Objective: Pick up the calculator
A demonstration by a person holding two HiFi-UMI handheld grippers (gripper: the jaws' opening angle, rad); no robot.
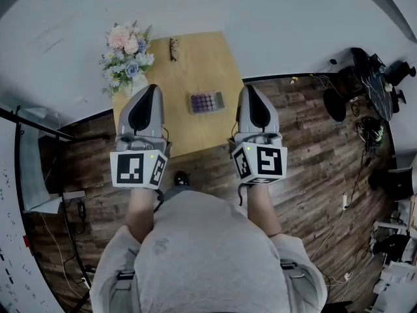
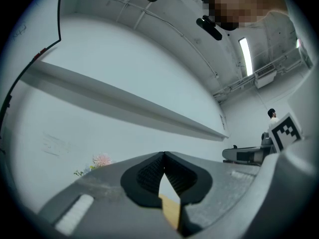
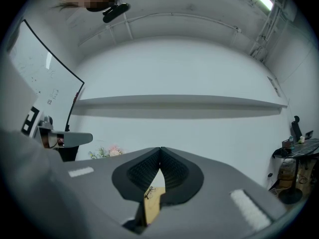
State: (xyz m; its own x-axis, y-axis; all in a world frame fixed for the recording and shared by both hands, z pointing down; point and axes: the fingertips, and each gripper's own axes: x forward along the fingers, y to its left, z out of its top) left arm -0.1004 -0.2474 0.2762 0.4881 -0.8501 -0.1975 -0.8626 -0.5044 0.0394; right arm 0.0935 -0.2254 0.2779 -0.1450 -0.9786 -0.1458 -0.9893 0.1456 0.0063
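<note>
Where a wooden table (image 1: 195, 64) meets the white wall (image 1: 273, 12) above dark plank flooring (image 1: 313, 149), the calculator (image 1: 206, 102) lies on top, between the left gripper (image 1: 151, 87) and right gripper (image 1: 253, 87), both clenched empty. Only the head view shows it; the right gripper view glimpses glasses (image 3: 149, 192).

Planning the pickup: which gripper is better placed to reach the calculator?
Probably the right gripper: the calculator lies closer to it, while flowers stand beside the left gripper. Both are shut, empty.
</note>
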